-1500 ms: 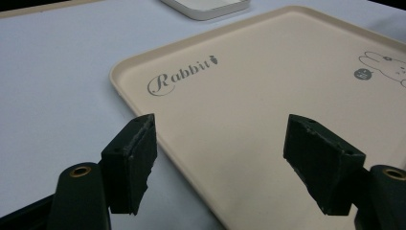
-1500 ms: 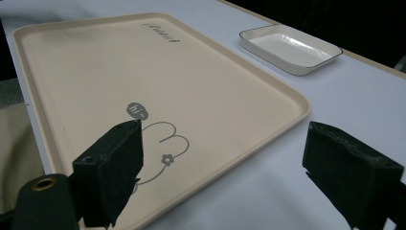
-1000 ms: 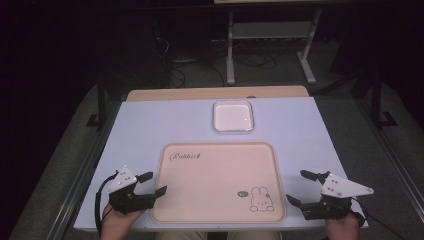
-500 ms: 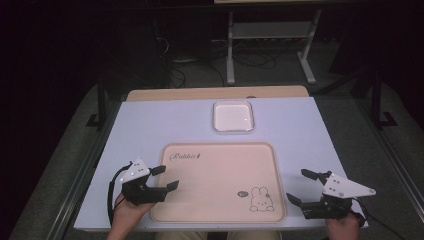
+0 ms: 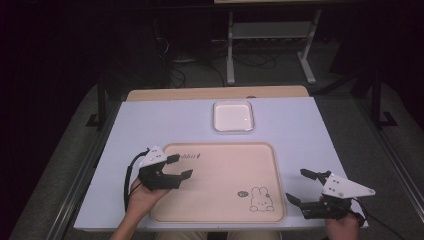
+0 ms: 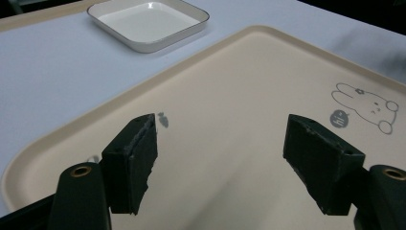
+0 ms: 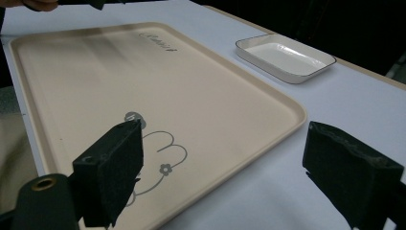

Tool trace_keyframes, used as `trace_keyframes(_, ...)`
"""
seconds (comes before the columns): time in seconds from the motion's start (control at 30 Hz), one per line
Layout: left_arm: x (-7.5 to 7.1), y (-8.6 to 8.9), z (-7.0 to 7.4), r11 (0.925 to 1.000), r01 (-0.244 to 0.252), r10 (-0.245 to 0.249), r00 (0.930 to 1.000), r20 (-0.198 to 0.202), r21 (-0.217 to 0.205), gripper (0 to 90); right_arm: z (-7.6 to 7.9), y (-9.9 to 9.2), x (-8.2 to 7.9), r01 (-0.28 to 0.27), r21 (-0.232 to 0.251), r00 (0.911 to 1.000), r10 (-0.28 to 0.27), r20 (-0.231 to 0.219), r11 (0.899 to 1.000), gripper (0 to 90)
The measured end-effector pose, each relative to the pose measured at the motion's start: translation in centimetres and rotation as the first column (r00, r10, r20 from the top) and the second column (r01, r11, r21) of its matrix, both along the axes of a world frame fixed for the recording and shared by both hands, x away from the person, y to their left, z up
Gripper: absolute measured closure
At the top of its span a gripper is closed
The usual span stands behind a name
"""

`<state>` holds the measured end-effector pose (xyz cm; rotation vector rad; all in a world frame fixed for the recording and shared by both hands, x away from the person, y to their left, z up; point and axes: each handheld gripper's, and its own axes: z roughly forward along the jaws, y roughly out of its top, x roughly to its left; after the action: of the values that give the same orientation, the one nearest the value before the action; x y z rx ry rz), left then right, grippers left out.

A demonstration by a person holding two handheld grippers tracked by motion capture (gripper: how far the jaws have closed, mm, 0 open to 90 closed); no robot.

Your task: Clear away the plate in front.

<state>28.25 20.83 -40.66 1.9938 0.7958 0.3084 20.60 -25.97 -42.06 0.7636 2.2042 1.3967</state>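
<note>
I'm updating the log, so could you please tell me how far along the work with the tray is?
Nothing looks done yet: the beige rectangular plastic tray is bare and the white square dish beyond it is empty. In hand: the left gripper hovers open over the tray's left part. The right gripper waits open beside its right edge. Any gripping remains.

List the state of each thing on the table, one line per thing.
Left gripper: open, holding nothing, over the tray's left part.
Right gripper: open, holding nothing, beside the tray's right edge.
Beige tray: flat on the table, nothing on it.
White dish: upright, empty, beyond the tray.
</note>
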Motion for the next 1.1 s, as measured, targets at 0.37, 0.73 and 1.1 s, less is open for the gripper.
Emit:
trace_keyframes(0.37, 3.1, -1.8, 0.3, 0.9999, -0.006, 0.004, 0.998, -0.063, -0.016, 27.4, 0.0, 0.0, 0.0, -0.008, 0.0, 1.0, 0.008, -0.002, 1.0, 13.0)
trace_keyframes(0.73, 7.2, -3.8, 1.1, 0.9993, -0.006, 0.009, 0.9953, -0.096, 0.036, 29.0, 0.0, 0.0, 0.0, -0.015, 0.001, 0.9999, 0.015, -0.006, 1.0, 13.0)
trace_keyframes(1.1, 11.6, -5.8, 1.5, 0.9967, -0.002, 0.013, 0.9897, -0.143, 0.081, 33.2, -0.1, 0.0, 0.0, -0.022, 0.004, 0.9997, 0.022, -0.008, 1.0, 13.1)
